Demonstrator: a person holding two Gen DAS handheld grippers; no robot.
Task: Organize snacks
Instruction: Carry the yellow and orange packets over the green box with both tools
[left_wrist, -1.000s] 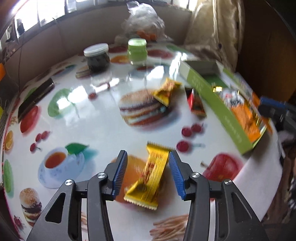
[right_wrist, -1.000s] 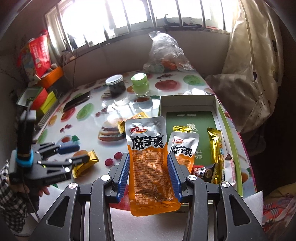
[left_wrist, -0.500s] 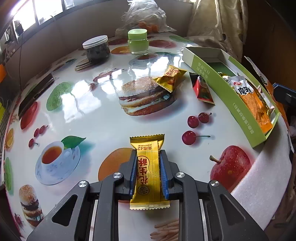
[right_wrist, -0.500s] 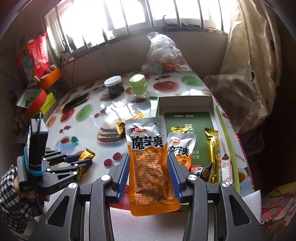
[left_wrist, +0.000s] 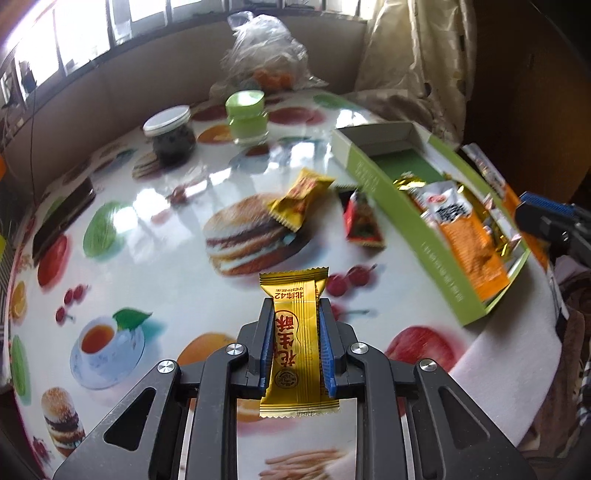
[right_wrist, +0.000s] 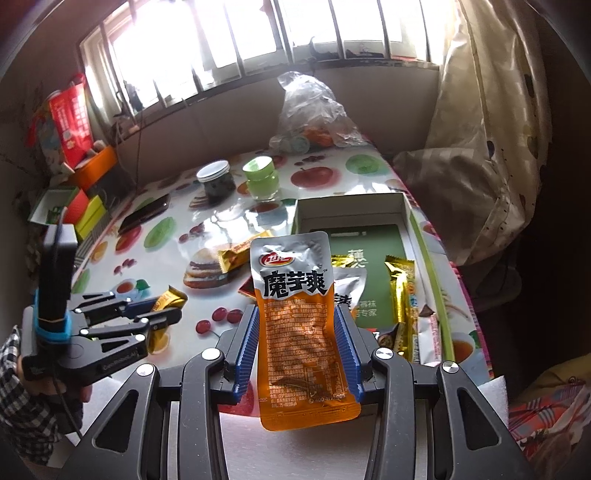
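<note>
Judging by the layout, was caught mid-transfer with both hands loaded. Had the left gripper clenched tight across the width of a gold-wrapped peanut crisp bar, with the bar running lengthwise along the fingers. Held it apparently clear of the fruit-printed tablecloth and well to the left of the green cardboard box. Had the right gripper grasping an orange-and-silver konjac snack pouch by its two long edges, poised at the near end of the green box and seemingly above it.

Found the green box partly filled with a second konjac pouch, gold bars and other small packets crowded at its near end, its far end bare. Saw two strays lying just left of the green box: a crumpled yellow wrapper and a small red packet.

Needed next, probably: carry the gold bar rightward over the green box's left wall, lower it into free space and only then let go. Likewise needed to lower the pouch flat beside its twin before release. Called for care that the two grippers did not meet over the green box. Left the yellow and red strays for later trips.
</note>
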